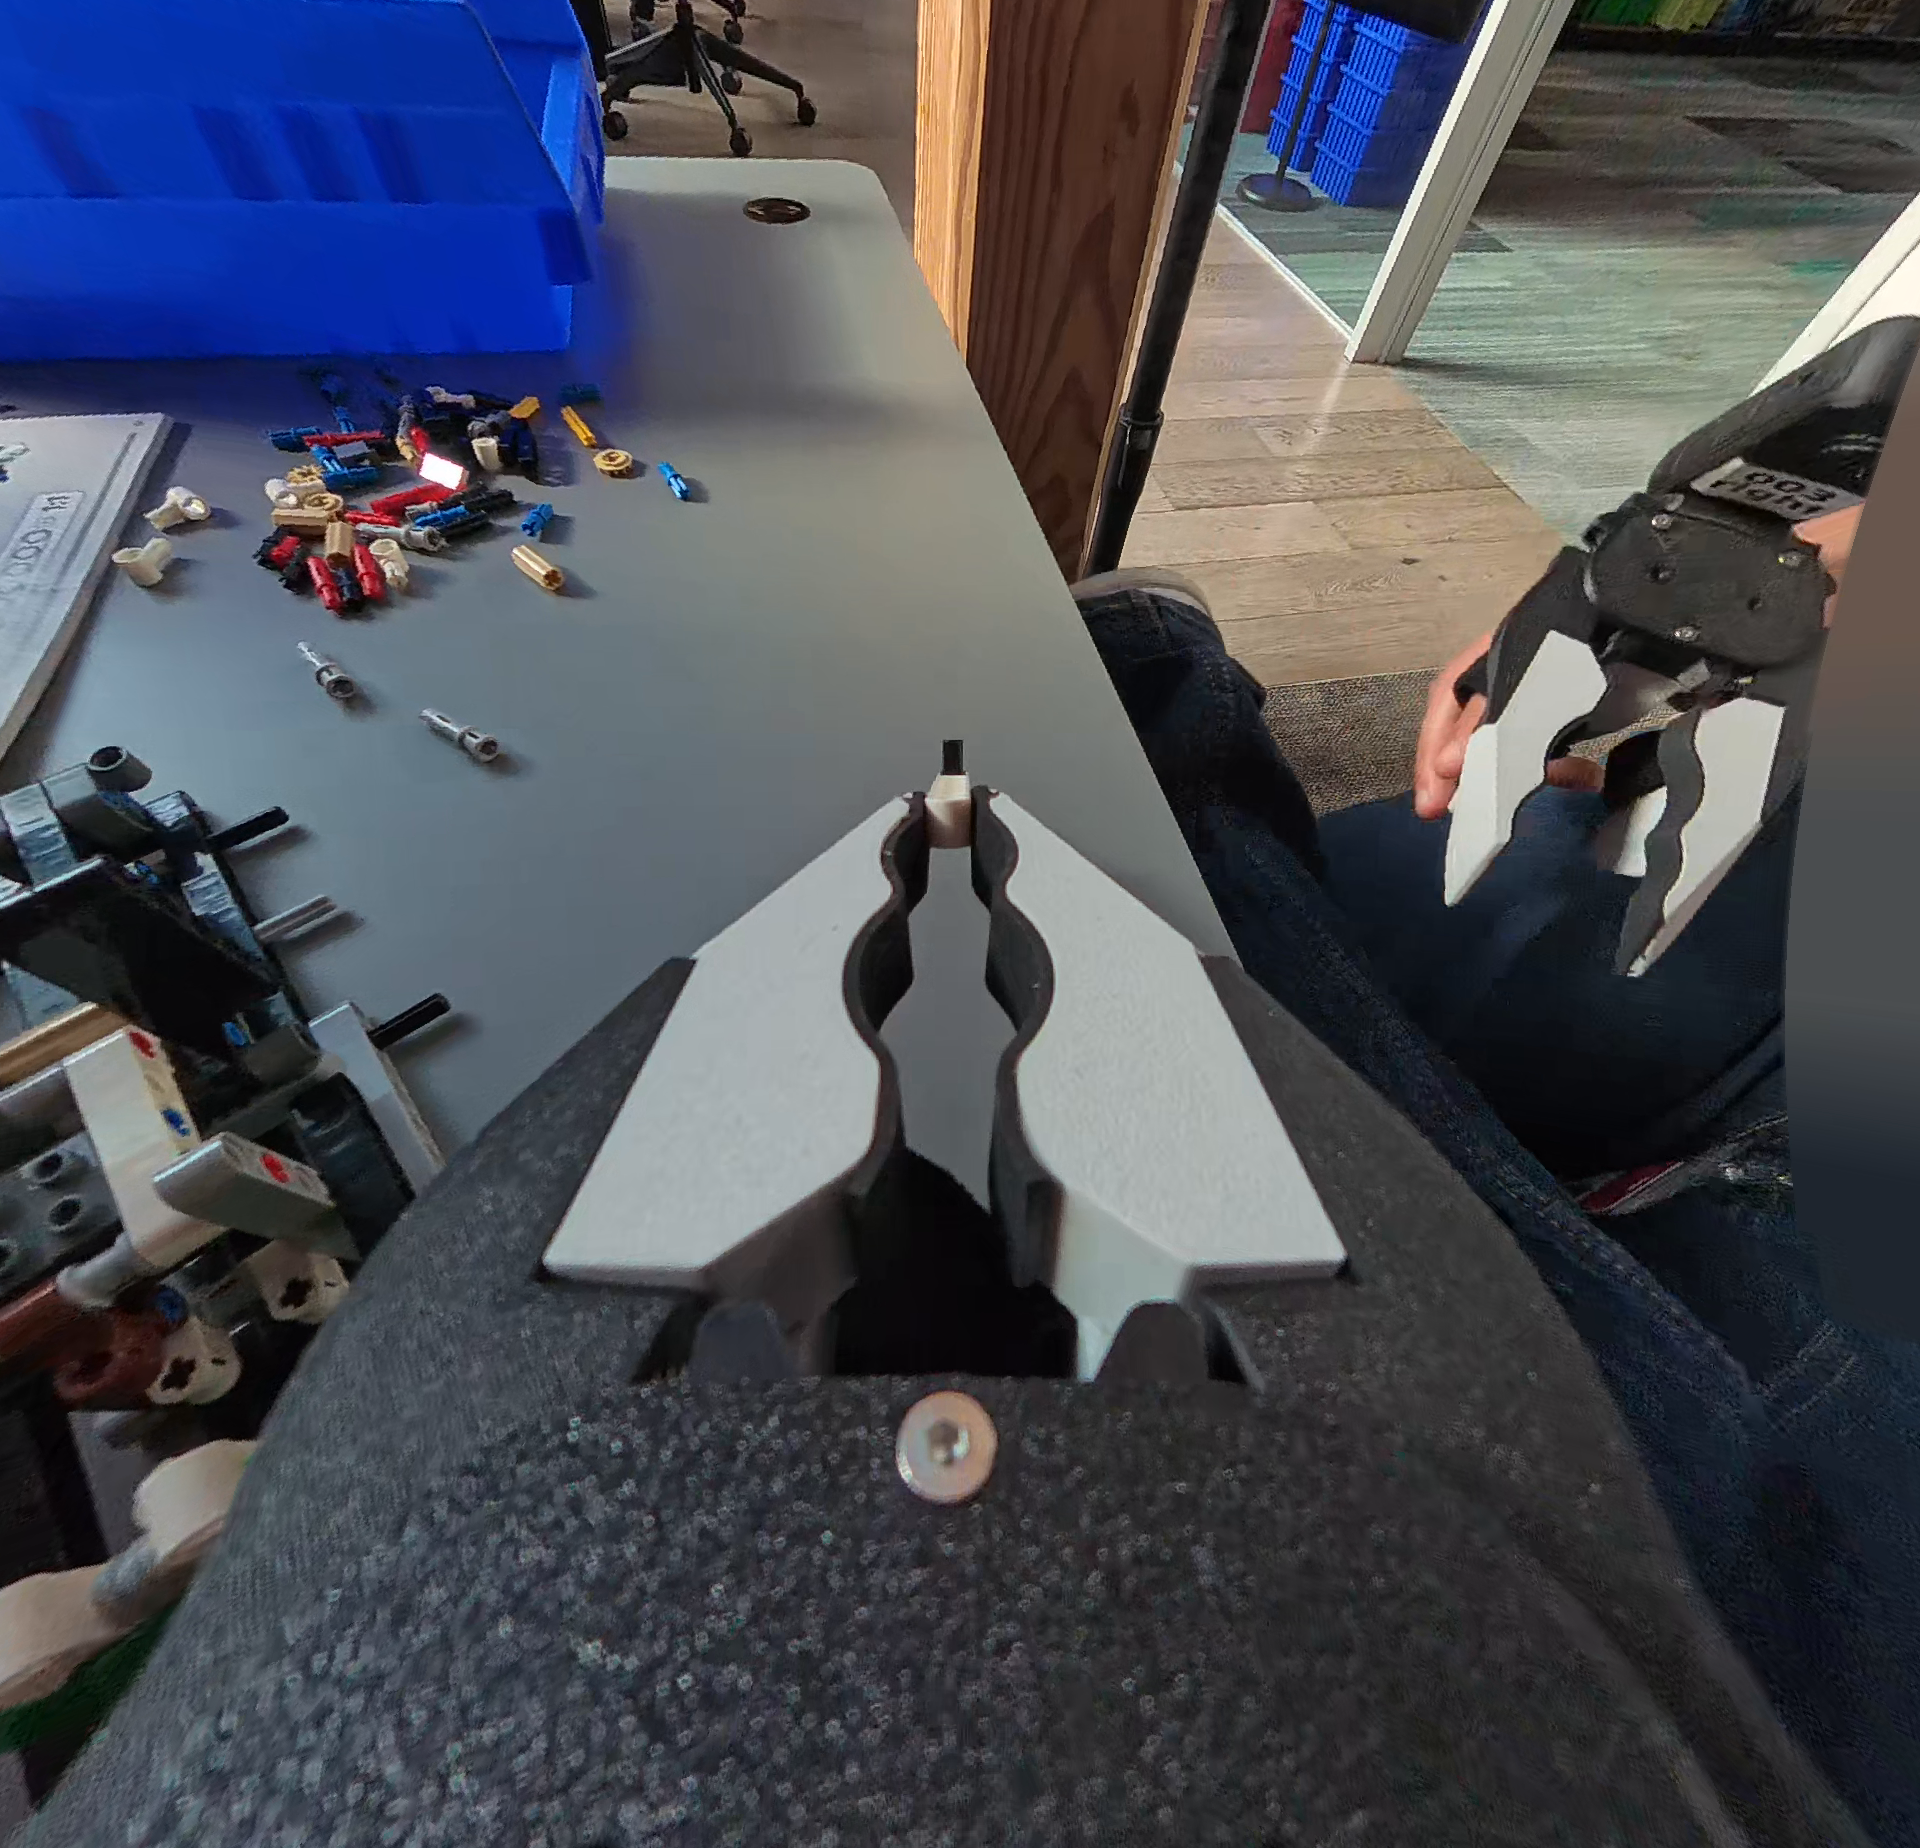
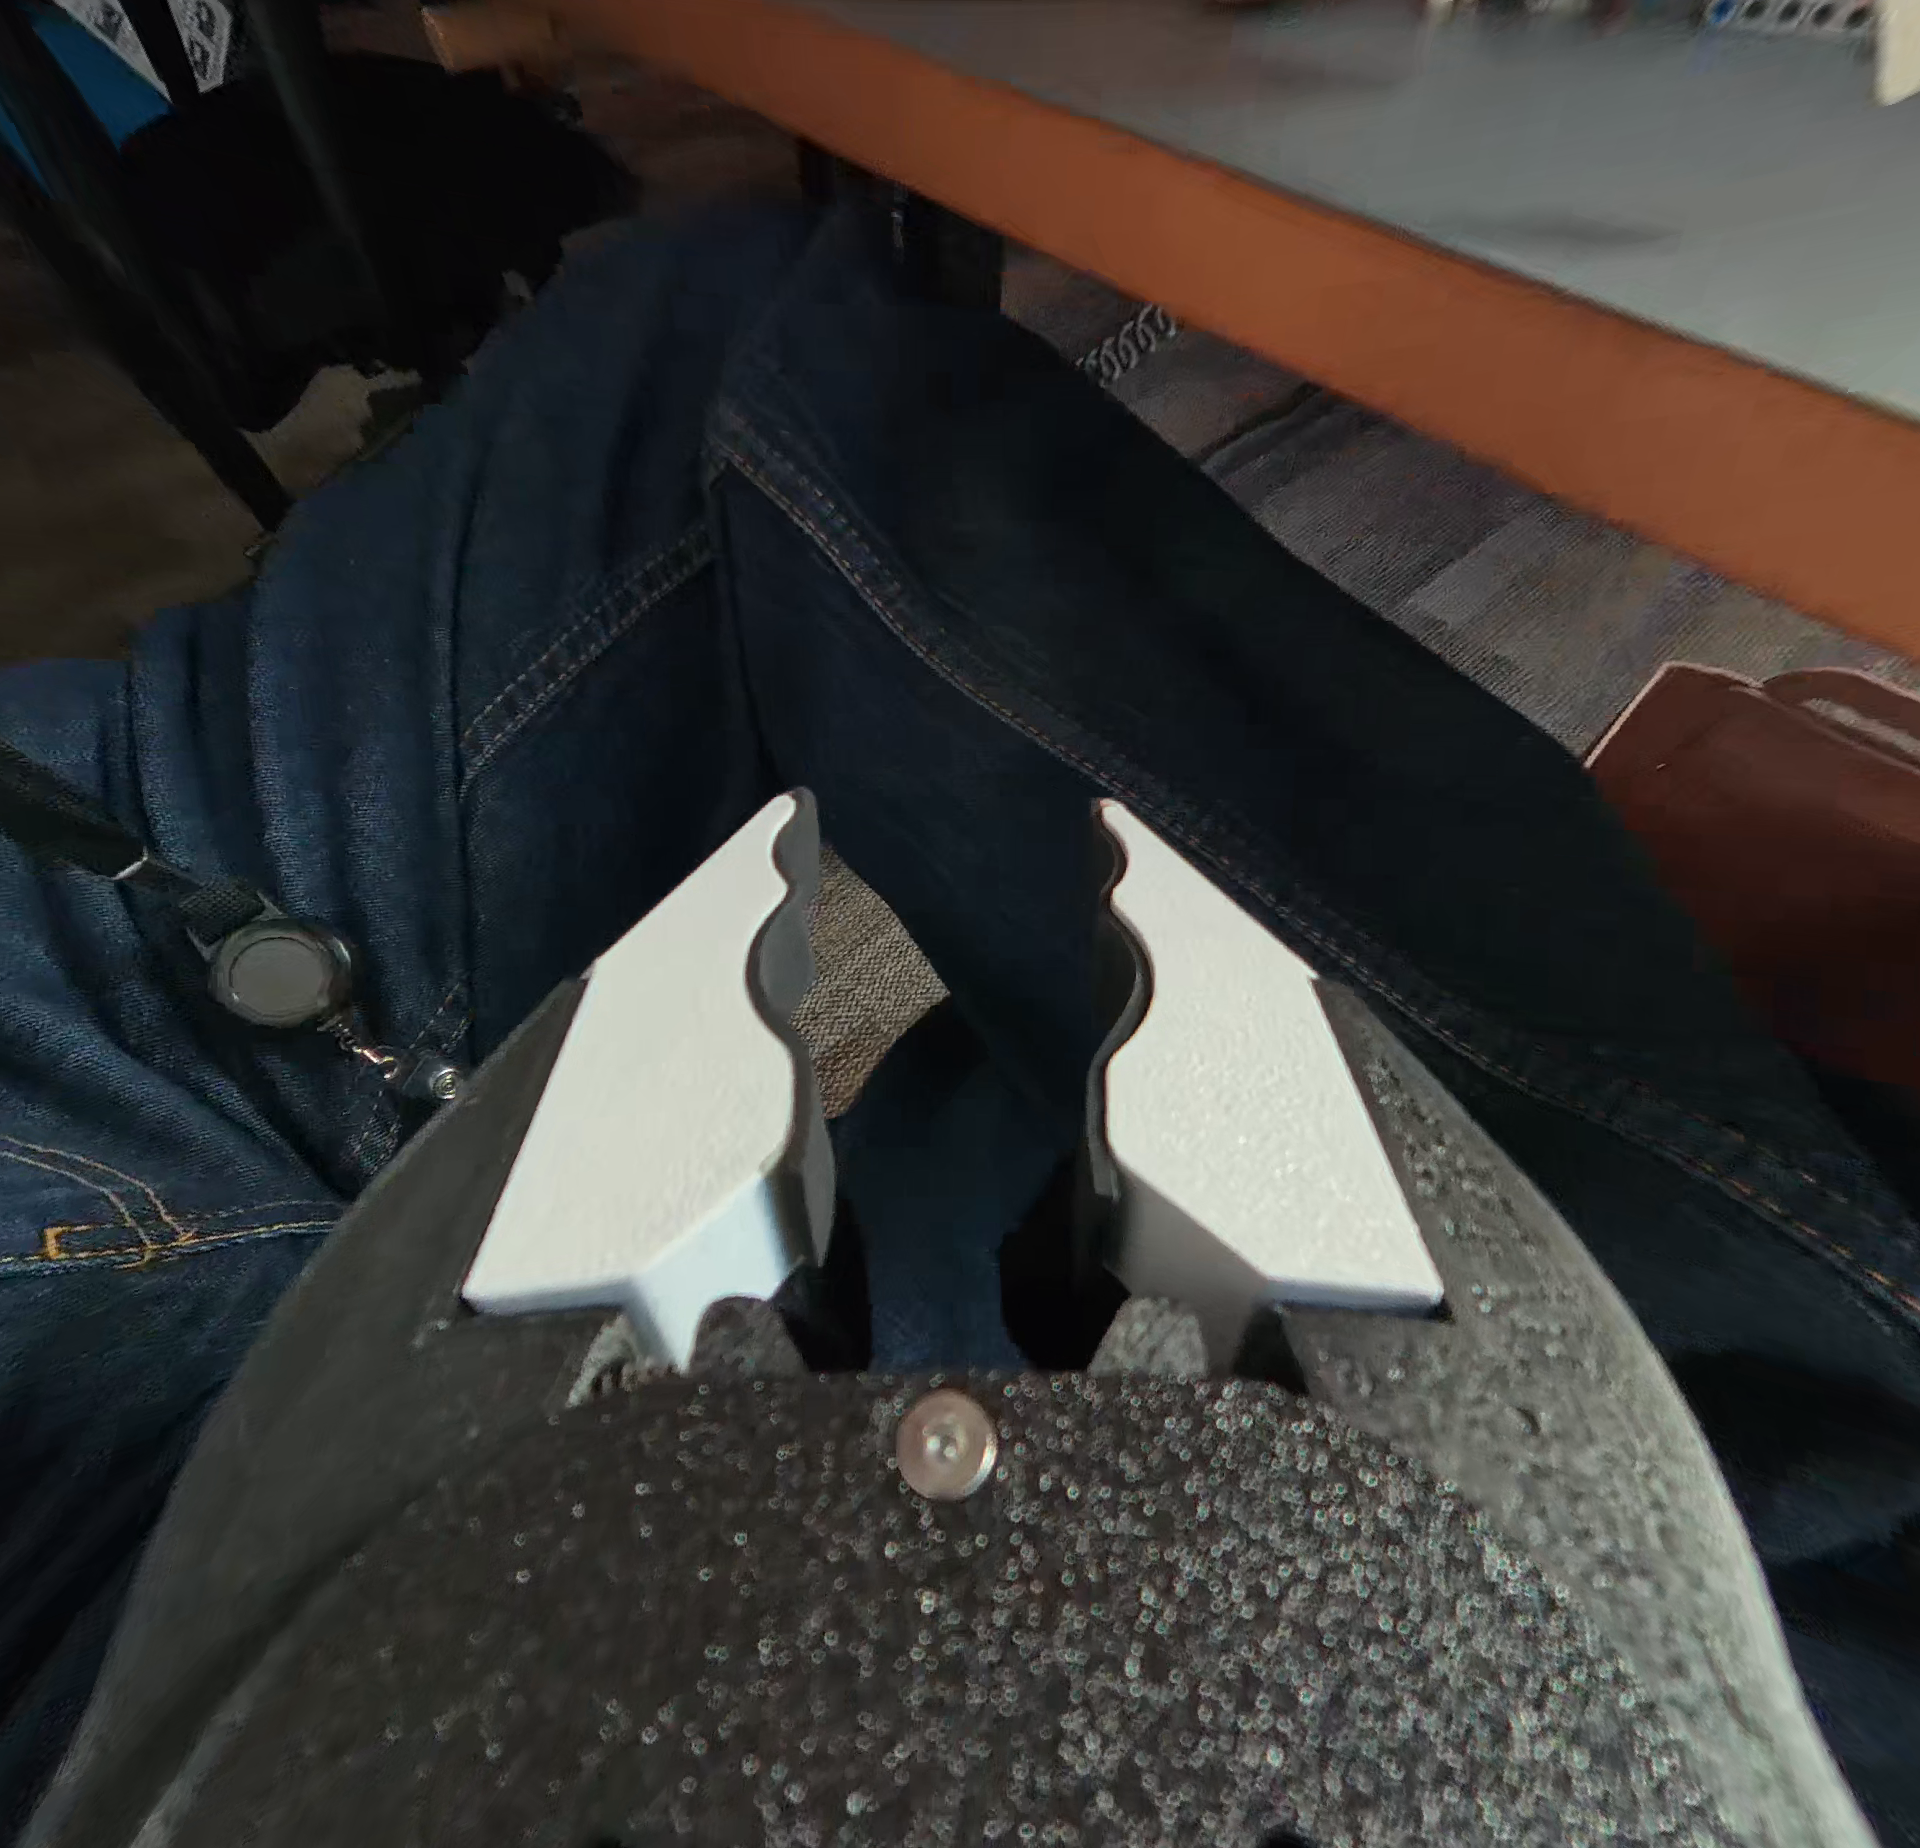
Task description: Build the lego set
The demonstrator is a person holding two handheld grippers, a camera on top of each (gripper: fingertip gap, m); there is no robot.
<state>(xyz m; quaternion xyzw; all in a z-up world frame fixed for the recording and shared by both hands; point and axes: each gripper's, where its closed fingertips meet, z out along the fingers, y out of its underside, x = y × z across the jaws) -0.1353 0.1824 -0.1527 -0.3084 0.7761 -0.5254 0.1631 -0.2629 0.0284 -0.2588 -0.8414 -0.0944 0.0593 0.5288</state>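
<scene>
The left gripper pinches a small white bushing with a black pin poking out, above the table's right edge. The half-built model sits at the near left edge, loose pieces lie near the far left by the blue bin. The right gripper hangs wide and empty over the person's lap, off the table. To seat the bushing well, probably turn toward the model, line the pin up squarely, and bring the right gripper up to brace the model.
</scene>
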